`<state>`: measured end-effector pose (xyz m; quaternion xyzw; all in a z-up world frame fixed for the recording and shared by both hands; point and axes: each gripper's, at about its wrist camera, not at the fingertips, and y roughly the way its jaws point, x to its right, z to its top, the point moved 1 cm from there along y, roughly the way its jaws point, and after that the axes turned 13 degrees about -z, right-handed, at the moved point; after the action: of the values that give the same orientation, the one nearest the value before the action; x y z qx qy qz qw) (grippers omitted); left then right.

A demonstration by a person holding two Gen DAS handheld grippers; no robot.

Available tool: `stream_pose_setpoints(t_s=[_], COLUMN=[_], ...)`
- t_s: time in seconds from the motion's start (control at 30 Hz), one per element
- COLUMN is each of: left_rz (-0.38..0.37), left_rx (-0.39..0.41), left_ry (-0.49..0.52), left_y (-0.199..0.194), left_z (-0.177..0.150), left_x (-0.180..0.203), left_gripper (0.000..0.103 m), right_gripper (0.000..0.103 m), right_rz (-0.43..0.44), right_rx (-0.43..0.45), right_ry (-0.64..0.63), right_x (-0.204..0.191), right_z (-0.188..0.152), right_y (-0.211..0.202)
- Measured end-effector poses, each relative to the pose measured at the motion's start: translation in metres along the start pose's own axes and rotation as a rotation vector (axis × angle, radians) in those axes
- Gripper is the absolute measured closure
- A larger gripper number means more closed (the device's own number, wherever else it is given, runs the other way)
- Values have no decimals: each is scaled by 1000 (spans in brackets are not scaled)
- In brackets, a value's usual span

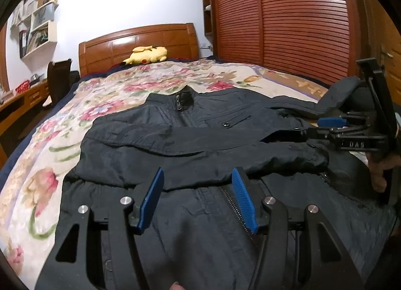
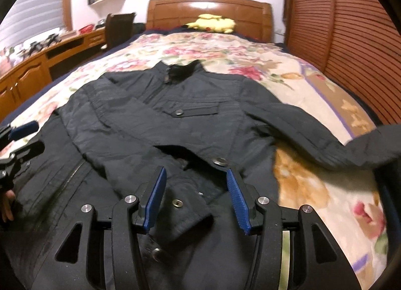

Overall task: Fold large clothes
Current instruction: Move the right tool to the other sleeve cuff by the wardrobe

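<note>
We hold both tongs over a dark jacket point(image 2: 175, 119) spread front-up on the floral bedspread point(image 2: 313, 189), its collar away from us toward the headboard point(image 2: 208, 11) and its hem nearest, so its long axis runs straight ahead of both tongs. Our left gripper point(image 1: 198, 197) hangs released, blue pads wide apart, just above the lower front beside the zip, gripping nothing. Our right gripper point(image 2: 195, 194) is likewise spread and empty, poised over the end of a sleeve that already lies folded across the chest, its snap cuff point(image 2: 185, 209) directly between the pads. The relation that matters is the other sleeve point(image 2: 325, 139): it stretches out to the right of our right tongs, off the body and across the bedspread, its far end blurred at the frame edge so we cannot tell exactly where the cuff rests. We judge the right hand is clearly the nearer one, since the left tongs sit on the opposite side of the zip. The likely next move is to reach right, take that sleeve and draw it leftward over the chest, parallel to the folded one.
</note>
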<state>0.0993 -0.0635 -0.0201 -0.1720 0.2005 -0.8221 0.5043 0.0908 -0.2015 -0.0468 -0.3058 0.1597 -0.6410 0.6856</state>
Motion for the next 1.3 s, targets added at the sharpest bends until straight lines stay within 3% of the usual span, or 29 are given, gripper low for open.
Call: stream_pose_setpoints(t_s=[0.33, 0.8, 1.03, 1.3], left_rz=[-31, -68, -73, -74], left_rx=[10, 14, 1, 1], left_ry=[23, 7, -2, -3], left_y=[-2, -4, -1, 0], left_z=[3, 4, 4, 4], left_x=[6, 9, 8, 8], left_gripper=[47, 47, 47, 47], right_gripper=[37, 35, 35, 35], right_rz=[-167, -342, -429, -507], right_rx=[-4, -20, -51, -86], right_ry=[-18, 37, 184, 311], right_x=[62, 168, 237, 289], right_z=[3, 20, 33, 52], right_y=[-31, -73, -69, -58])
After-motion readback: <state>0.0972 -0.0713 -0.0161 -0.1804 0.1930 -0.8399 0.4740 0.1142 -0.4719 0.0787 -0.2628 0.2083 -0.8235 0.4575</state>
